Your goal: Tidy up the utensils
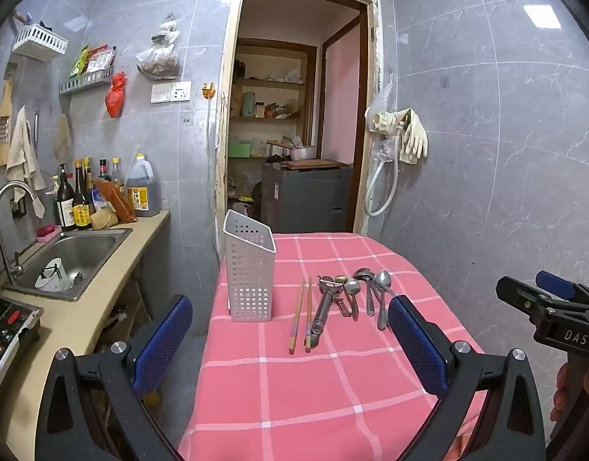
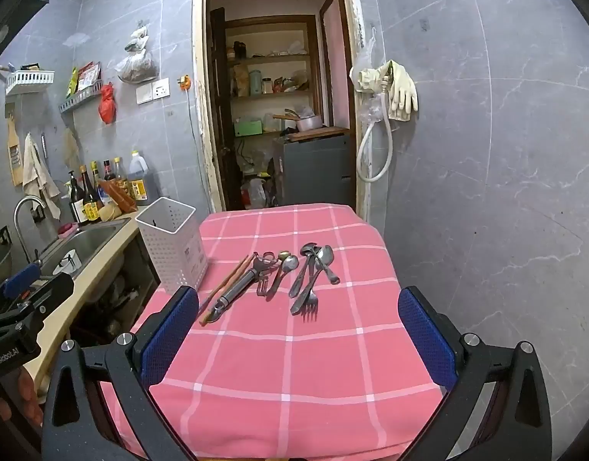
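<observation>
At twelve o'clock ahead of my spread, empty left gripper (image 1: 290, 342) and right gripper (image 2: 298, 330), I should pinch the chopsticks (image 1: 300, 313) mid-shaft, then drop them upright into the basket (image 1: 248, 269).

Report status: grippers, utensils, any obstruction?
Left gripper and right gripper open, empty. Utensils loose on tablecloth, beside white holder. Nothing in the way.

Left gripper (image 1: 290, 330) held with blue-padded fingers (image 1: 161, 342) spread wide, nothing between them, tilted slightly downward; right gripper (image 2: 298, 330) beside it, likewise wide open, empty and angled slightly downward.
</observation>
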`<state>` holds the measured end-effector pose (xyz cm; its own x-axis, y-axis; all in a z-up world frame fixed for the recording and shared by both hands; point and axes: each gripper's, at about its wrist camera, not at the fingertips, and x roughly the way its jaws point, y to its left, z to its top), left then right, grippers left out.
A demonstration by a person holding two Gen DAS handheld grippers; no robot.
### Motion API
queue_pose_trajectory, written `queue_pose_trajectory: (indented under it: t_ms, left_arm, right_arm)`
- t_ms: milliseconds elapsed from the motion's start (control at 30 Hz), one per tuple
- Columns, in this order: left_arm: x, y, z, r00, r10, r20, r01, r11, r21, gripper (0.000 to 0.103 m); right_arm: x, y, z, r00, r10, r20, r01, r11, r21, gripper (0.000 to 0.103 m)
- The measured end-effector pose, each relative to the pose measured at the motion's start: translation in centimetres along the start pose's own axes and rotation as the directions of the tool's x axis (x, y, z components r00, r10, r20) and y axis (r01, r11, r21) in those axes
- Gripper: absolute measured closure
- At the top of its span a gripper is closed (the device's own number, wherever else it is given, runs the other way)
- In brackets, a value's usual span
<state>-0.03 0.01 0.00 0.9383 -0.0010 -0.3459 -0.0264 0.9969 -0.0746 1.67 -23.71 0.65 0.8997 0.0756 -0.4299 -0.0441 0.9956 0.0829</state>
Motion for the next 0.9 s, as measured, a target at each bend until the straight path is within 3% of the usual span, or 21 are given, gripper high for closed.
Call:
queue_pose_trajectory:
  t_ms: [900]
  left_arm:
    - [-0.14,-0.05,0.05,1.000,-0.011,-0.010,0.011,1.000,0.005,0.000]
  right_arm:
    - [0.11,-0.12,-0.26,1.000,-0.002,-0.021,0.002,1.000,0.006,0.001]
